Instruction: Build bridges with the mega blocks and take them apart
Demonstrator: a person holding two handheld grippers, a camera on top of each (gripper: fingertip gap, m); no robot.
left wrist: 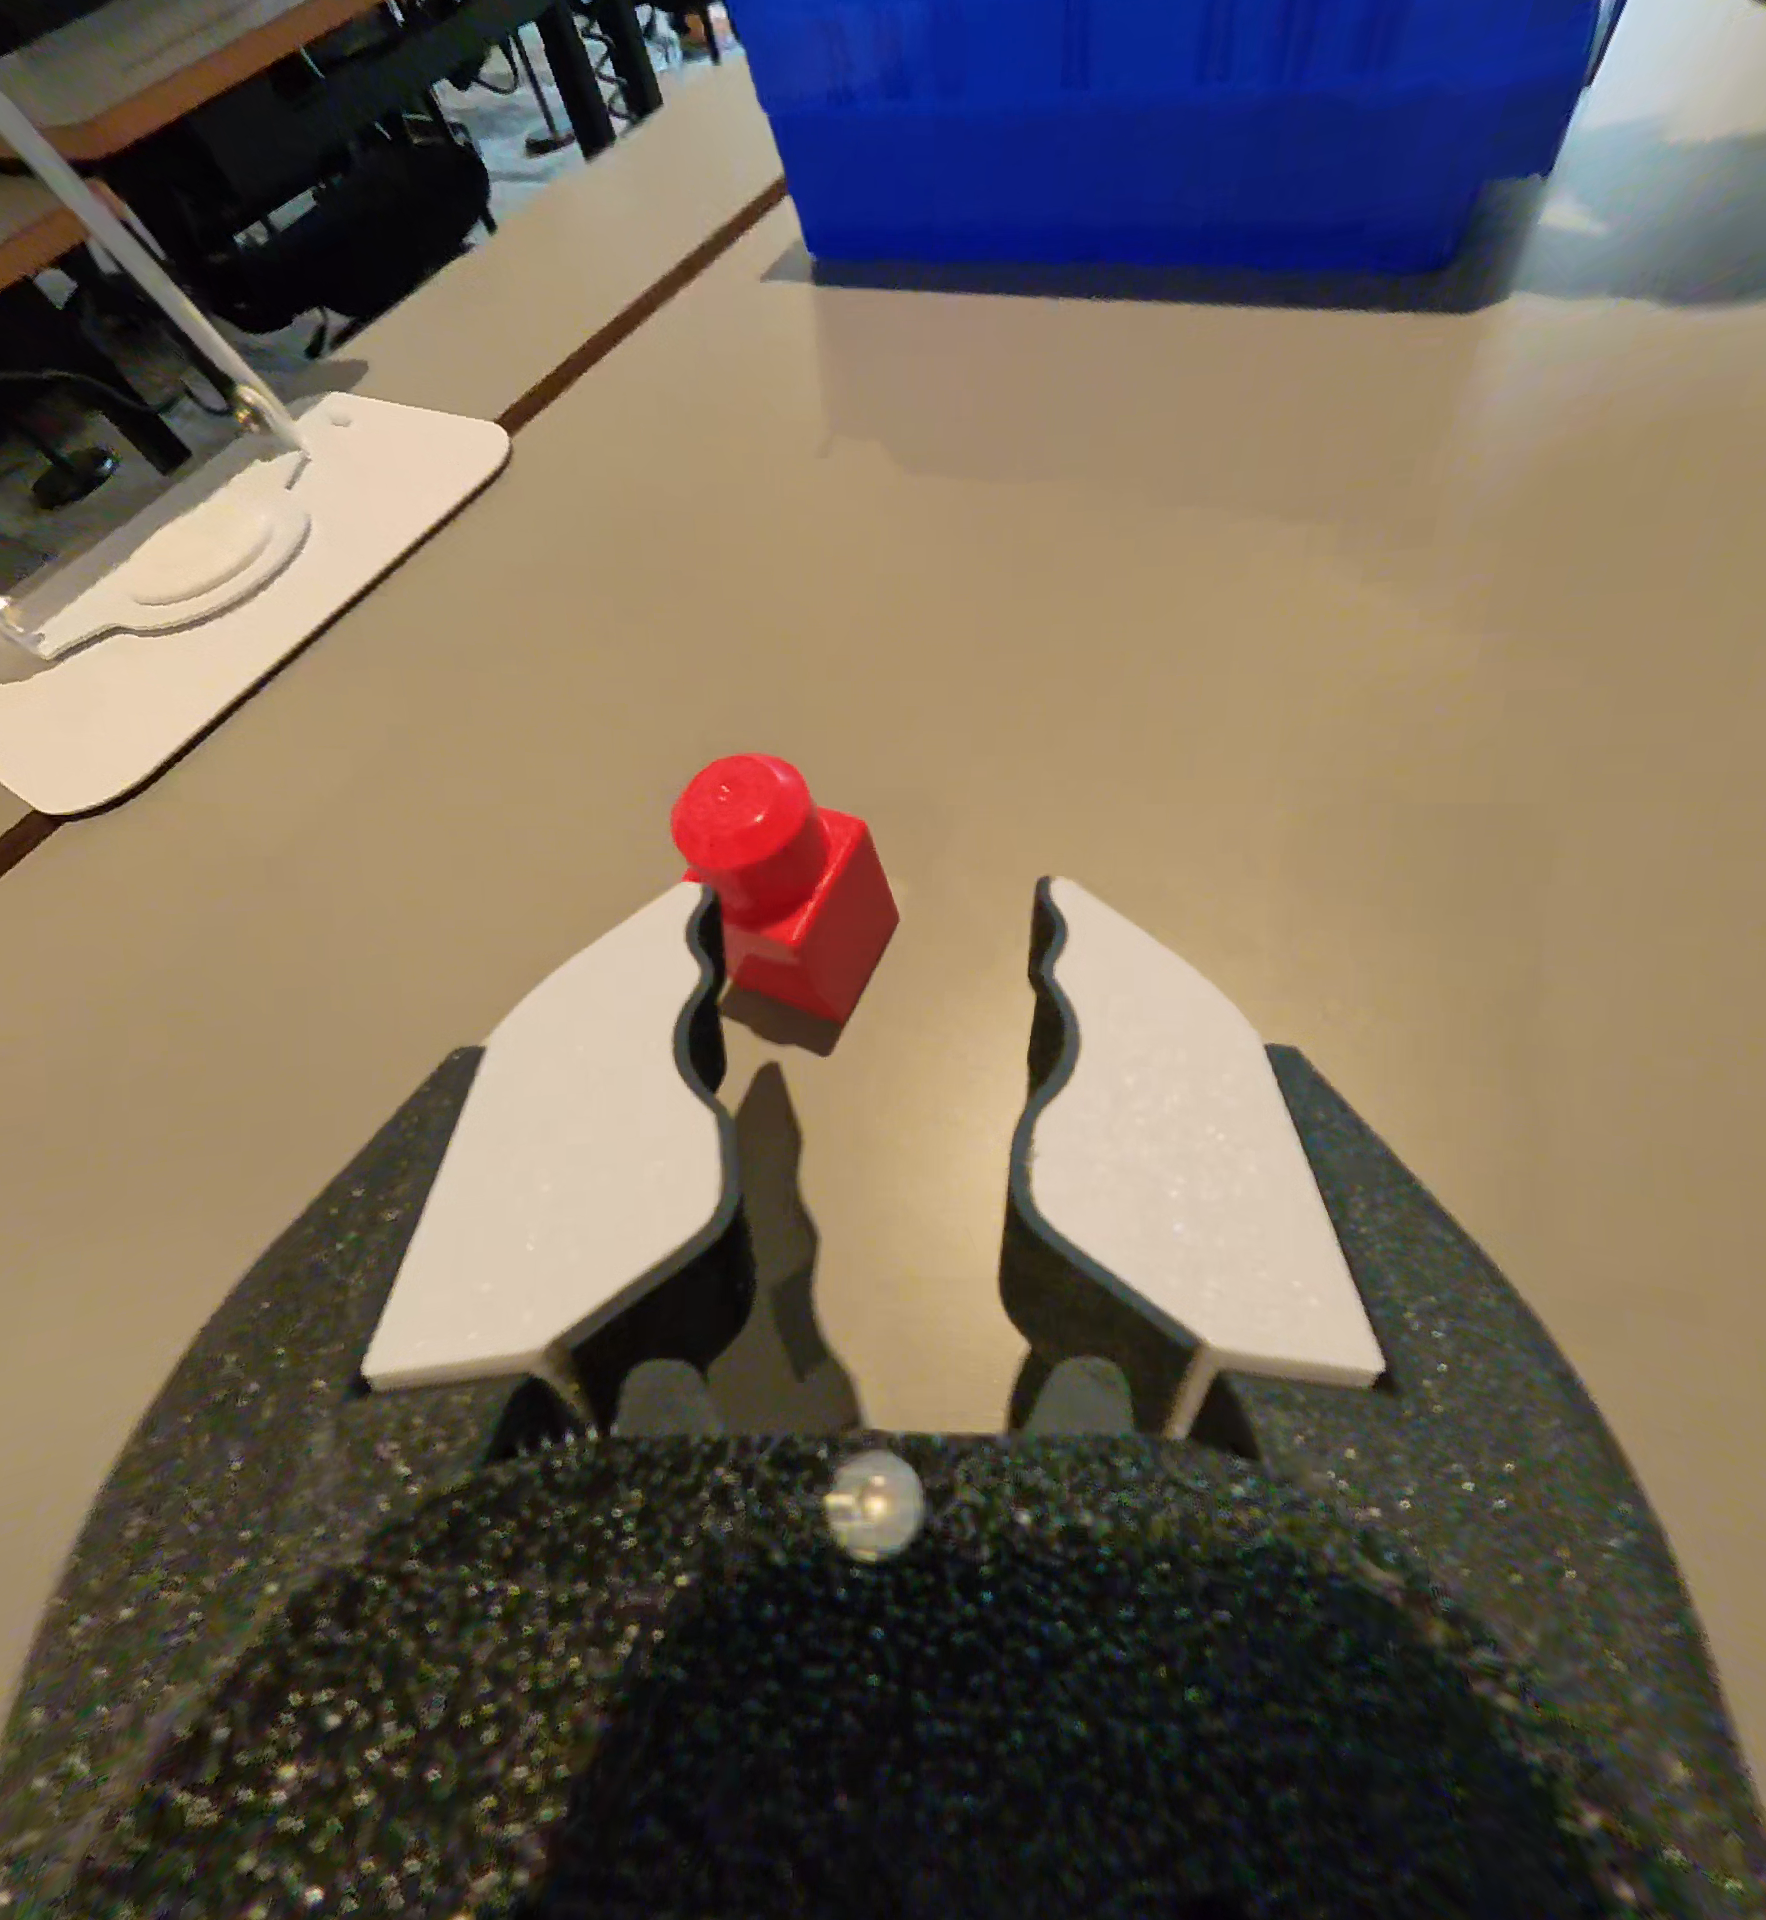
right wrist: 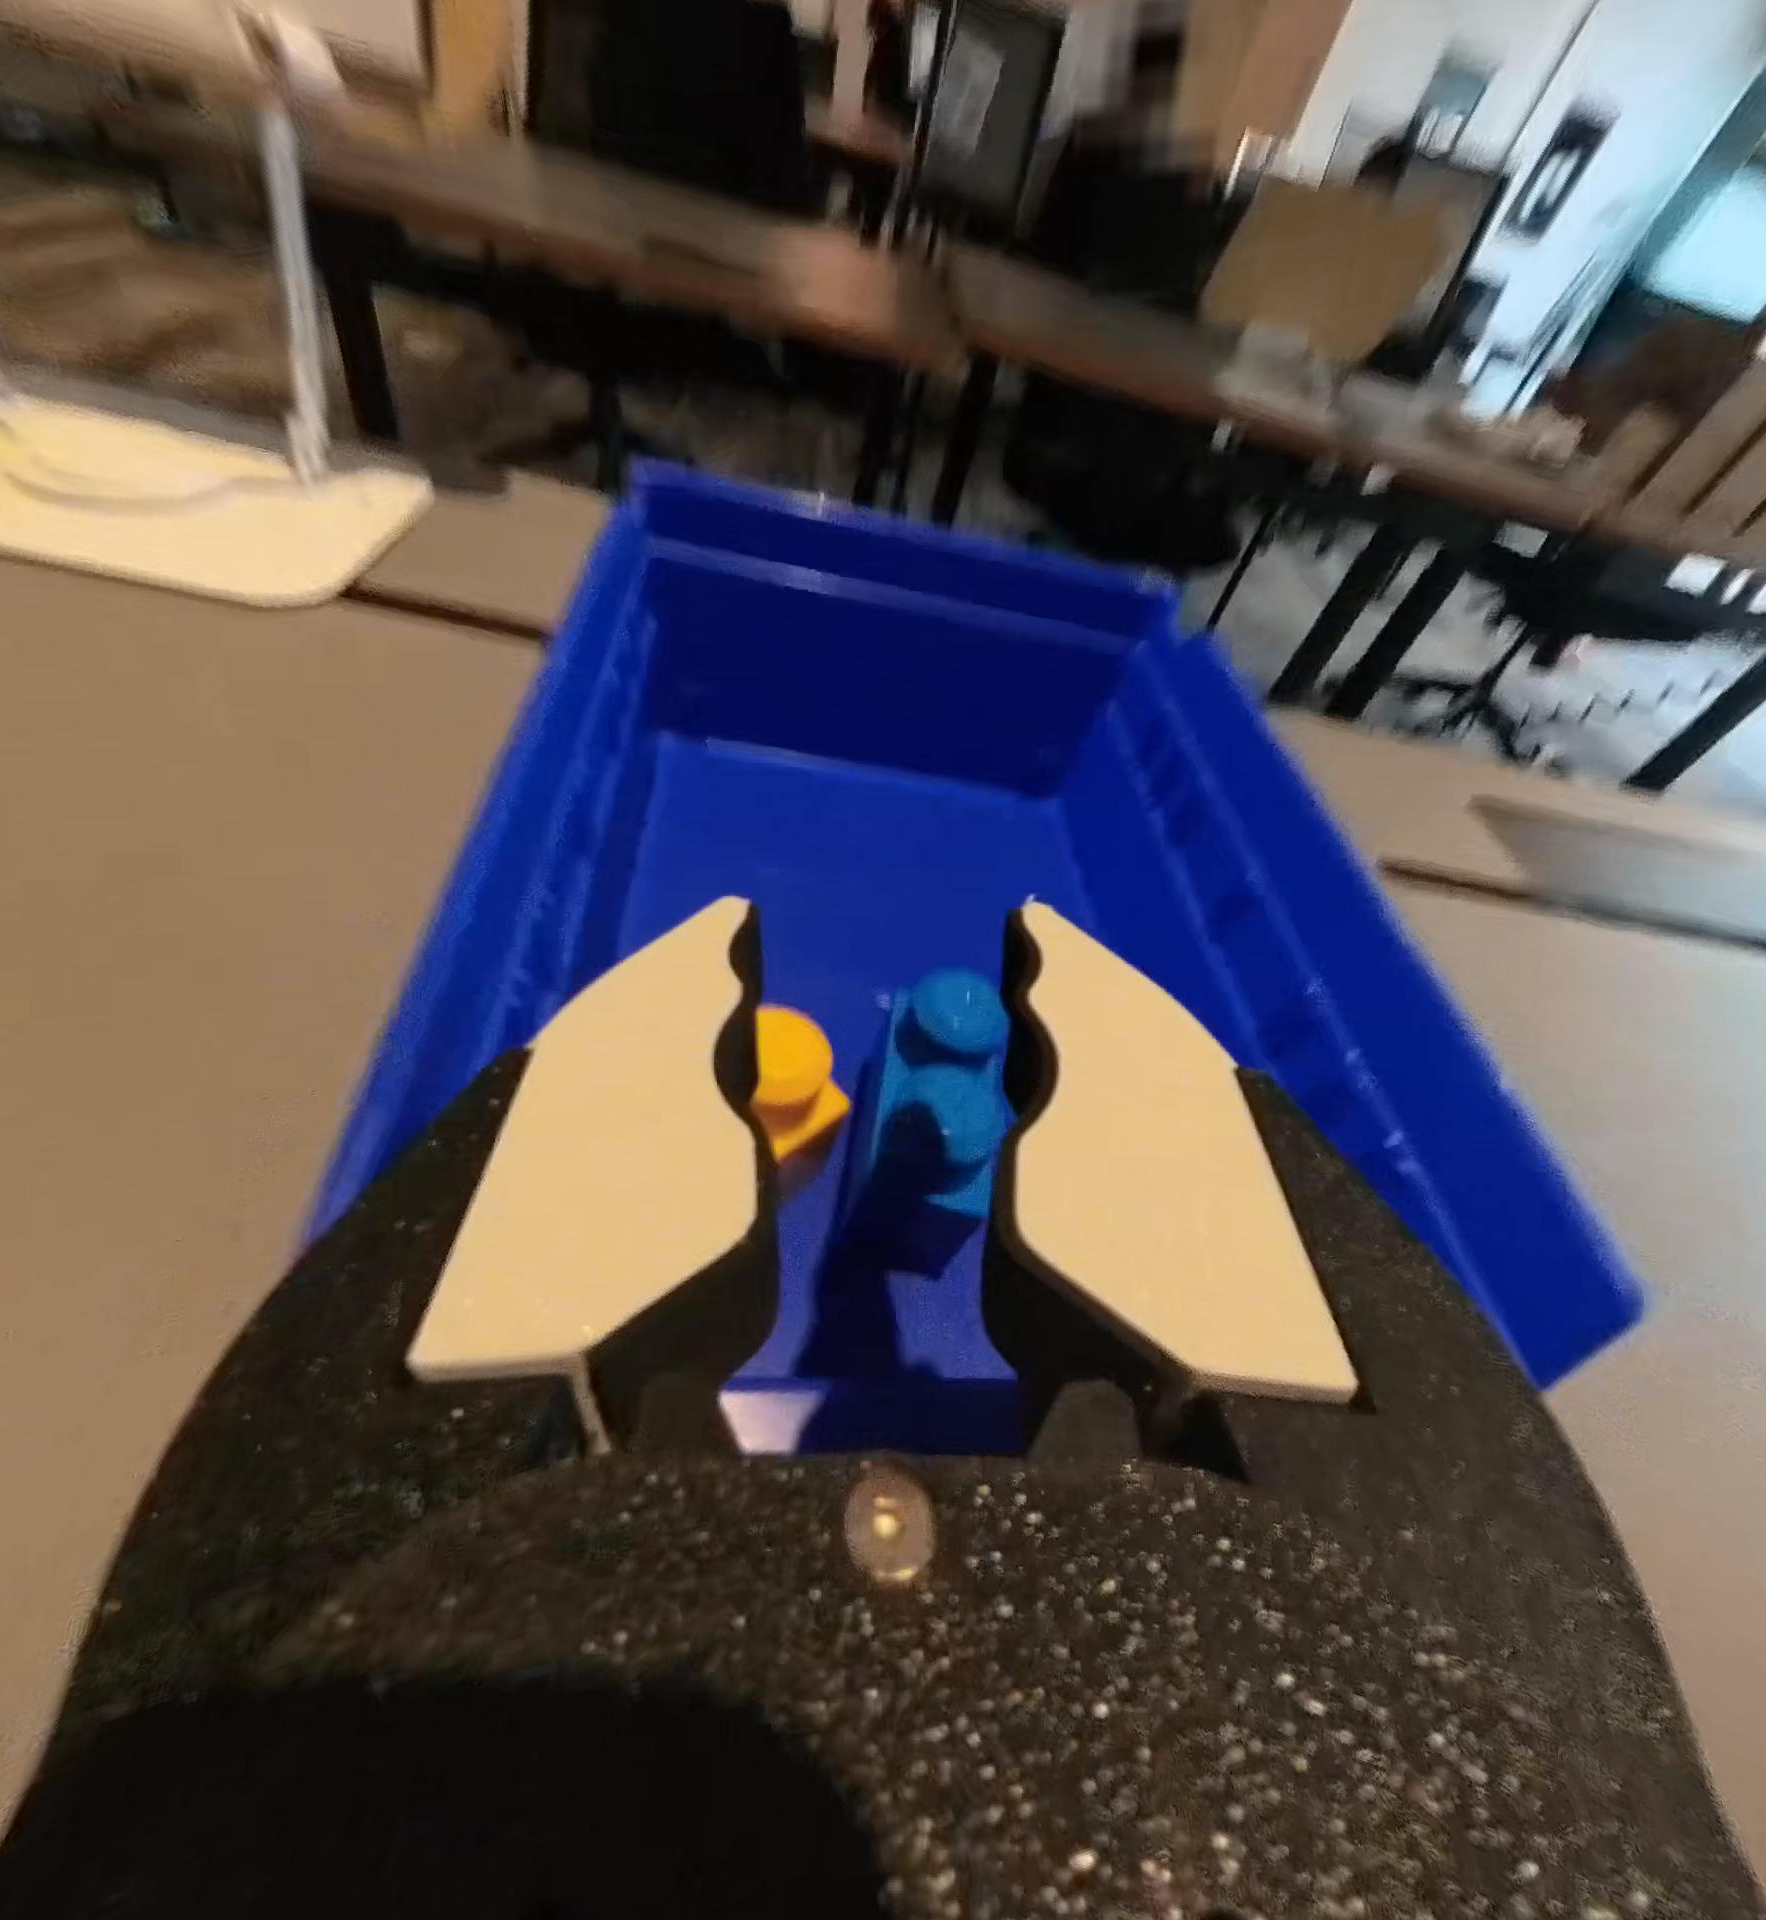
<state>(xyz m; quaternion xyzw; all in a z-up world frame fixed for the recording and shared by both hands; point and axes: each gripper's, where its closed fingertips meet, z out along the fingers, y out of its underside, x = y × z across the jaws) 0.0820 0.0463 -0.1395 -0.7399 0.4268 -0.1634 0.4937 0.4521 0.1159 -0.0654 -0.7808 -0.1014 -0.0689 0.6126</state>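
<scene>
Both grippers stand with their jaws apart and hold nothing. Seen from the left wrist view, the left gripper [left wrist: 879, 904] hangs low over the tan counter [left wrist: 1274, 644], its white-faced fingers [left wrist: 588, 1122] spread wide. One red block [left wrist: 791, 894] with a single round stud on top sits on the counter, tilted, just at the tip of the left-hand finger; whether the finger touches it I cannot tell, and the other finger is well clear of it. Farther back on the counter stands a blue bin [left wrist: 1149, 177], and off to the left lies a white base plate [left wrist: 235, 592] with a slanted white rod rising from it, near a dark seam in the counter. Seen from the right wrist view, which is blurred, the right gripper [right wrist: 879, 925] is poised above the open blue bin [right wrist: 1274, 935], its tan-looking fingers [right wrist: 609, 1153] parted. Down on the floor of the bin lie two blocks: a blue block [right wrist: 936, 1112] with two studs, close to the right-hand finger in the picture, and an orange block [right wrist: 791, 1081] just beside it, partly hidden behind the left-hand finger. Neither block is between closed jaws. Beyond the bin the counter [right wrist: 183, 883] runs on, with the white base plate [right wrist: 172, 520] at the far left, and blurred desks behind.
</scene>
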